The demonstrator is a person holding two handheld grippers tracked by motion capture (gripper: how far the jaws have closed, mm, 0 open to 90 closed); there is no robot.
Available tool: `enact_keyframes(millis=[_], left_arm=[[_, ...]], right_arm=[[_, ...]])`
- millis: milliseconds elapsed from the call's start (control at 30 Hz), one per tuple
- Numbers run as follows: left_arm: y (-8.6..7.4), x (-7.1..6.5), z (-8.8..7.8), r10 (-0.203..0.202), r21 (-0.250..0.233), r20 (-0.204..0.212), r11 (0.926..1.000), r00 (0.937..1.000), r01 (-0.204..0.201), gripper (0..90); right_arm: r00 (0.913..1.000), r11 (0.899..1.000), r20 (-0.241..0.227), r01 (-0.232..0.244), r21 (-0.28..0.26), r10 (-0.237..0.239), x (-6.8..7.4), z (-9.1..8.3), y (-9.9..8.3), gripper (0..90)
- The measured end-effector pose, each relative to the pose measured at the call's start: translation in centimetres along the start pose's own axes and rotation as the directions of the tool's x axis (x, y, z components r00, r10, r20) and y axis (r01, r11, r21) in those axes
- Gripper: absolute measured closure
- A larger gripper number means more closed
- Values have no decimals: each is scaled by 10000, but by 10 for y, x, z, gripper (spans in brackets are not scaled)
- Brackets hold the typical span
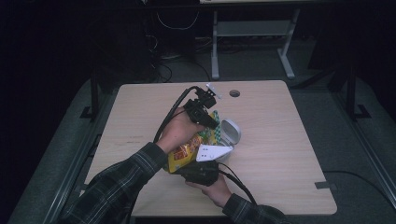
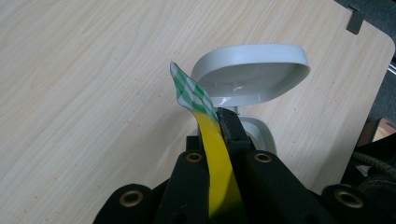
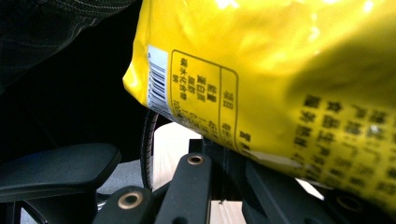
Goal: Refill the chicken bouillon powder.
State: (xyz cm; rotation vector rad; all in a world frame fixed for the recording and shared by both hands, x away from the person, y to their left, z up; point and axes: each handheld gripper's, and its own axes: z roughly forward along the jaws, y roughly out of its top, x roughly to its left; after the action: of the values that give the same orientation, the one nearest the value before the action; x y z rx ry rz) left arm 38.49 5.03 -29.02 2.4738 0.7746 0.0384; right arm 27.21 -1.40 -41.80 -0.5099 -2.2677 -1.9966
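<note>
- The right gripper [image 1: 201,171], nearest the person, is pinching the lower end of the yellow snack bag [image 1: 186,153].
- The left gripper [image 1: 211,122], just beyond, is clamping the bag's green-checked top edge [image 2: 190,91].
- The white bin [image 1: 229,133] is standing just behind the bag, lid raised.

The high view is dim, its corners falling to near black, and only the pale counter [image 1: 280,140] catches a soft, even light from above. The left gripper view is brighter and sharp on the wood grain, while the black tongs at its bottom edge are soft with nearness. In the right gripper view, white glare spots the yellow bag [image 3: 280,70], its print slightly blurred, the left side lost in shadow.
</note>
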Motion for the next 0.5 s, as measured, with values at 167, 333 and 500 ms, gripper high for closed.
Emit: enact_keyframes(millis=[167, 333, 500], left_arm=[[0, 0, 0, -5, 3, -1, 10000, 10000, 5, 900], [1, -1, 1, -6, 51, -1, 10000, 10000, 6, 900], [2, -1, 1, 40, 73, -56, 10000, 10000, -40, 900]], right_arm=[[10000, 10000, -2, 5, -2, -5, 0, 0, 0, 900], [10000, 10000, 2, -9, -10, 9, 0, 0, 0, 900], [10000, 10000, -11, -22, -40, 22, 0, 0, 0, 900]])
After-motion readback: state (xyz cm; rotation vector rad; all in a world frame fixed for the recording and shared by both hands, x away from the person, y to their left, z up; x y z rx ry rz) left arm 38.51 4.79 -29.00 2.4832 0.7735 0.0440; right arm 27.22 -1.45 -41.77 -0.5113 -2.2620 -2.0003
